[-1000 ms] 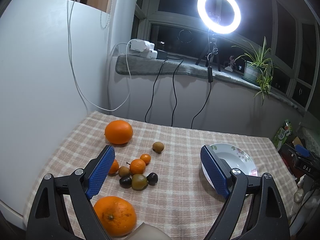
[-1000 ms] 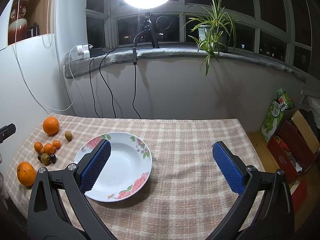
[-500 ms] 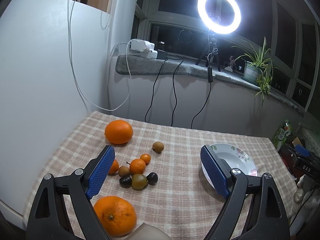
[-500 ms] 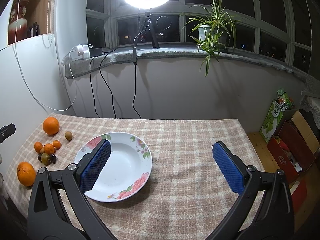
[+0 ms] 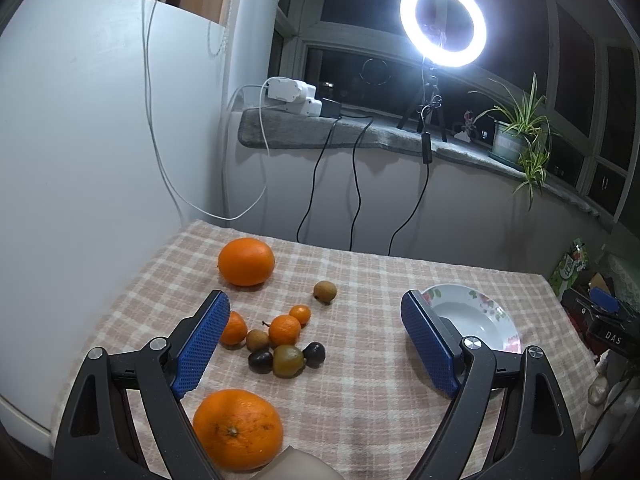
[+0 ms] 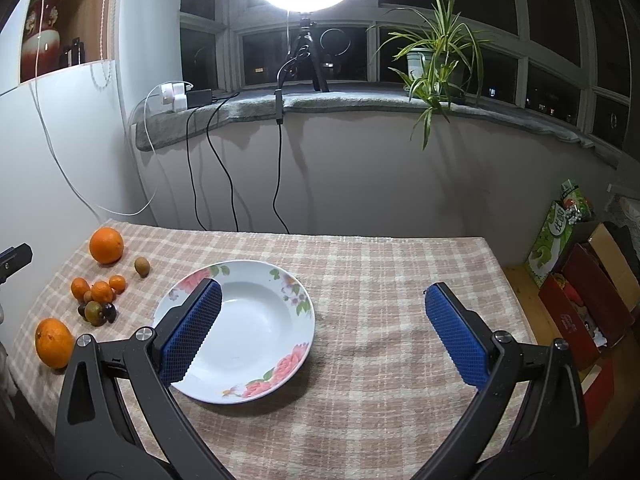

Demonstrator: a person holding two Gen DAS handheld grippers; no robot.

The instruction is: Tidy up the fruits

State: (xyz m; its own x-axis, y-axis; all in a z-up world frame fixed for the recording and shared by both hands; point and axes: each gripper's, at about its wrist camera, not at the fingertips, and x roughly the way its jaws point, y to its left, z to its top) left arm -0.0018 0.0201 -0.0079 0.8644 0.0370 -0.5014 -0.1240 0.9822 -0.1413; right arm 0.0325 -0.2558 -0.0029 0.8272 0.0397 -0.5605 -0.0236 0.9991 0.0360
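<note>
My left gripper (image 5: 316, 324) hangs open above a cluster of small fruits (image 5: 280, 340): mandarins, brown longans and dark plums on the checked tablecloth. One big orange (image 5: 247, 261) lies behind the cluster, another big orange (image 5: 238, 428) lies near the lower edge, and a lone kiwi (image 5: 325, 291) sits apart. The floral white plate (image 5: 480, 316) shows past the left gripper's right finger. My right gripper (image 6: 320, 312) is open over the plate (image 6: 256, 360), which holds nothing. The fruits (image 6: 96, 300) lie to the plate's left.
A white fridge wall (image 5: 80, 160) borders the table's left side. Behind the table a windowsill carries a ring light (image 5: 443, 22), power adapters with hanging cables (image 5: 296, 96) and a potted plant (image 6: 432, 60). Boxes and bags (image 6: 580, 288) stand on the floor to the right.
</note>
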